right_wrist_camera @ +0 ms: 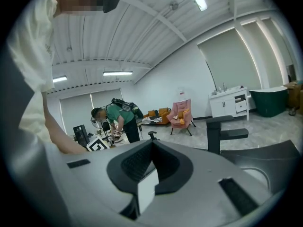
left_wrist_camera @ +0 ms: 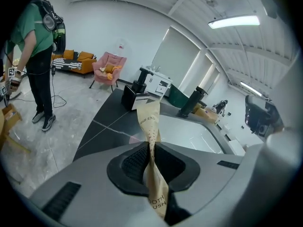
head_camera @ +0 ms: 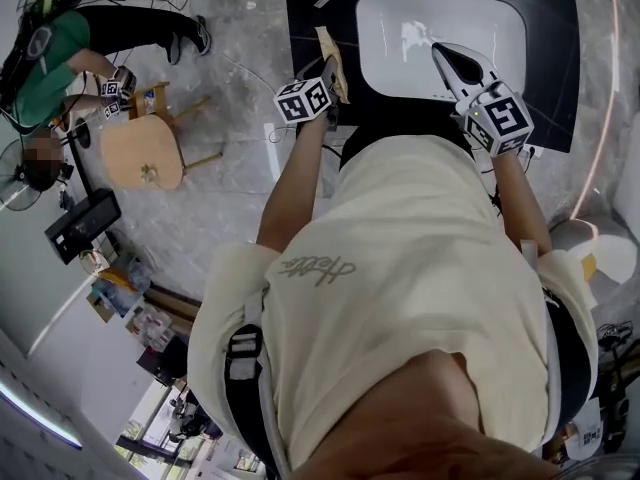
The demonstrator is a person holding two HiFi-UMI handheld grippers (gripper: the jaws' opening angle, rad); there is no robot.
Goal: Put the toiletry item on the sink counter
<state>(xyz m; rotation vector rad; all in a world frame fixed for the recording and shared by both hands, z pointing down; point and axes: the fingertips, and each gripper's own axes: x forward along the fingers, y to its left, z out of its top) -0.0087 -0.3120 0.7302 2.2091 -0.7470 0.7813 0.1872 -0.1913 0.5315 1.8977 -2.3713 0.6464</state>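
Observation:
The toiletry item is a toothbrush in a tan paper packet (left_wrist_camera: 150, 122). My left gripper (left_wrist_camera: 151, 156) is shut on it, and the packet sticks up and forward out of the jaws. In the head view that gripper (head_camera: 327, 71) holds the packet (head_camera: 335, 60) over the left part of the black sink counter (head_camera: 310, 23), beside the white basin (head_camera: 440, 28). My right gripper (head_camera: 443, 56) hovers over the basin's right side, jaws shut and nothing in them. The right gripper view shows its jaws (right_wrist_camera: 152, 145) meeting, with the black faucet (right_wrist_camera: 222, 134) just beyond.
A black faucet (left_wrist_camera: 191, 103) and a dark box (left_wrist_camera: 131, 96) stand at the counter's far edge. A person in a green shirt (head_camera: 50, 63) works near a wooden stool (head_camera: 145, 148) on the floor at left. Cables lie on the floor around them.

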